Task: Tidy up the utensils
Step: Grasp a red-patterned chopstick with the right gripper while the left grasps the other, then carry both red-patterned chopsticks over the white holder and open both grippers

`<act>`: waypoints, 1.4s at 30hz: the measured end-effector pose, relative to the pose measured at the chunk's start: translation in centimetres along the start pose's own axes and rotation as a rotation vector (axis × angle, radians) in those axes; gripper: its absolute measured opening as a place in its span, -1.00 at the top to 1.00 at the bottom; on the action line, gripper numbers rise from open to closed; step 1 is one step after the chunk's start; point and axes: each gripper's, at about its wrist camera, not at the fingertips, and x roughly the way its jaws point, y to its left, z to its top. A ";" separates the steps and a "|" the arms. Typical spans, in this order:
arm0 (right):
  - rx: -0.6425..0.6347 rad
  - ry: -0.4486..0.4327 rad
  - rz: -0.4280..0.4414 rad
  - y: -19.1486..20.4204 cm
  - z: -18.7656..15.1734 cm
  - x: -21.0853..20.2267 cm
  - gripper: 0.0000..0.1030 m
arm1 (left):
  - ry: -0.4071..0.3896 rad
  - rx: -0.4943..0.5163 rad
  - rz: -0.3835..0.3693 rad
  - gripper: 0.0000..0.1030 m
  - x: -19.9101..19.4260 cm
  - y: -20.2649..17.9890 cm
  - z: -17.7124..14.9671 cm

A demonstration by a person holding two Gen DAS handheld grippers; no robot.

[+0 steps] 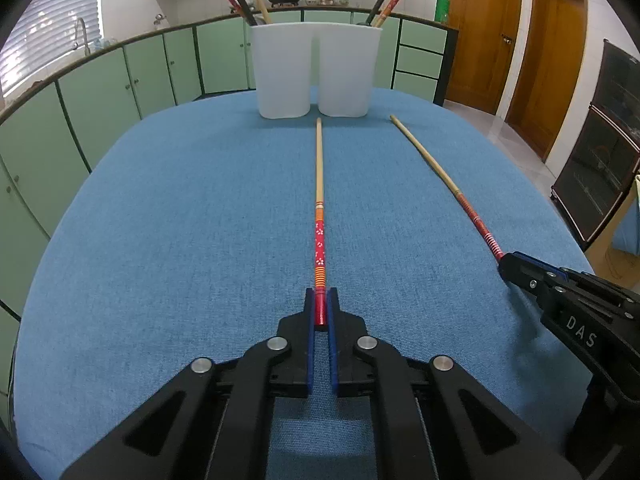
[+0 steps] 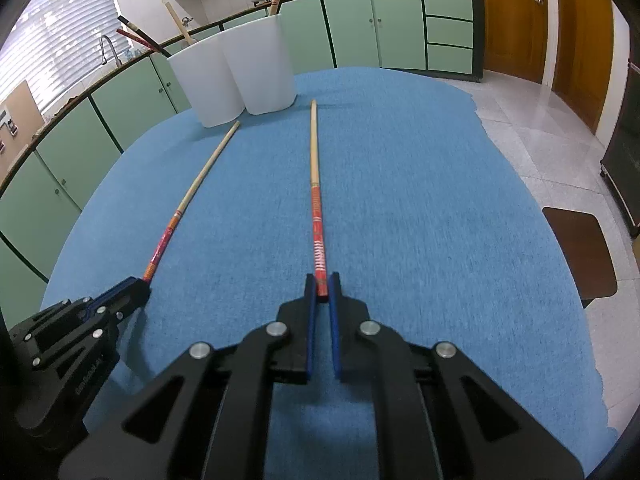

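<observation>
left gripper: clamped on flowered chopstick, tip toward 12 o'clock | right gripper: clamped on striped chopstick | both lie on blue cloth, tips near white holders

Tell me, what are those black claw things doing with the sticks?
A person is tidying chopsticks with two hand-held grippers. The left gripper has its jaws shut on the flowered chopstick, and the right gripper on the striped chopstick. Both chopsticks lie on the blue cloth, pointing toward the white holders.
</observation>
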 end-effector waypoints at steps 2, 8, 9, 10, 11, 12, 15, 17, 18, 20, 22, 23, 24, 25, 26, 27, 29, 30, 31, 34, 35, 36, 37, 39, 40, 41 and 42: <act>-0.009 0.001 -0.011 0.2 0.0 0.1 0.87 | -0.001 -0.001 0.001 0.89 0.0 0.0 0.0; -0.018 -0.001 -0.022 0.2 0.1 0.1 0.89 | -0.010 -0.004 0.000 0.89 -0.2 0.0 0.1; -0.020 -0.001 -0.024 0.3 0.1 0.0 0.89 | -0.013 -0.005 -0.001 0.89 -0.3 0.1 0.1; -0.023 -0.003 -0.027 0.3 0.1 0.0 0.89 | -0.014 -0.006 -0.001 0.89 -0.3 0.1 0.0; -0.024 -0.004 -0.028 0.4 0.1 0.0 0.90 | -0.015 -0.007 -0.001 0.89 -0.3 0.1 0.0; -0.024 -0.006 -0.027 0.4 0.1 0.0 0.90 | -0.017 -0.009 -0.002 0.89 -0.4 0.1 0.0; -0.022 -0.014 -0.025 0.4 0.1 -0.3 0.90 | -0.025 -0.009 -0.003 0.89 -0.6 0.1 0.1; -0.024 -0.022 -0.026 0.3 0.2 -0.7 0.90 | -0.040 0.001 -0.003 0.89 -1.2 0.1 0.1; -0.024 -0.026 -0.024 0.3 0.2 -0.9 0.90 | -0.049 0.006 -0.003 0.89 -1.6 0.1 0.2; -0.027 -0.039 -0.019 0.4 0.3 -1.6 0.90 | -0.062 0.008 -0.002 0.89 -2.3 0.1 0.4; -0.032 -0.060 -0.016 0.5 0.6 -2.5 0.90 | -0.085 0.003 -0.005 0.89 -3.3 0.4 0.7; -0.033 -0.065 -0.015 0.5 0.7 -2.8 0.90 | -0.100 0.002 -0.006 0.89 -3.9 0.4 1.0; -0.035 -0.072 -0.011 0.5 0.9 -3.2 0.90 | -0.116 0.003 -0.007 0.89 -4.6 0.4 1.2; -0.038 -0.083 -0.009 0.6 1.2 -3.8 0.90 | -0.127 0.005 -0.006 0.89 -5.0 0.5 1.4; -0.041 -0.092 -0.009 0.7 1.4 -4.1 0.90 | -0.143 0.008 -0.005 0.89 -5.5 0.6 1.7; -0.045 -0.101 -0.010 0.9 1.6 -4.6 0.90 | -0.164 0.010 -0.003 0.89 -6.3 0.6 2.1; -0.055 -0.128 -0.009 1.1 2.2 -5.6 0.90 | -0.192 0.009 -0.006 0.89 -7.3 0.7 2.7; -0.059 -0.140 -0.008 1.2 2.5 -6.1 0.90 | -0.208 0.007 -0.009 0.89 -7.8 0.7 3.1; -0.063 -0.156 -0.004 1.4 2.9 -6.7 0.90 | -0.230 0.005 -0.012 0.89 -8.6 0.8 3.6; -0.073 -0.188 0.004 1.7 3.7 -8.1 0.90 | -0.281 0.005 -0.020 0.89 -10.3 0.9 5.1; -0.081 -0.205 0.008 1.9 4.3 -8.8 0.90 | -0.299 0.007 -0.023 0.89 -10.9 0.8 5.6; -0.086 -0.215 0.011 2.0 4.6 -9.2 0.90 | -0.311 0.009 -0.025 0.89 -11.4 0.8 6.1; -0.093 -0.226 0.015 2.1 5.1 -9.7 0.90 | -0.330 0.012 -0.029 0.89 -12.1 0.8 6.8; -0.113 -0.258 0.025 2.5 6.3 -11.1 0.90 | -0.368 0.017 -0.035 0.90 -13.3 0.9 8.1; -0.120 -0.270 0.029 2.7 6.8 -11.6 0.90 | -0.384 0.021 -0.036 0.89 -13.8 1.0 8.7; -0.127 -0.284 0.040 2.9 7.6 -12.2 0.90 | -0.403 0.026 -0.038 0.89 -14.3 1.0 9.3; -0.134 -0.295 0.052 3.0 8.3 -12.8 0.90 | -0.415 0.030 -0.042 0.89 -14.7 0.9 9.6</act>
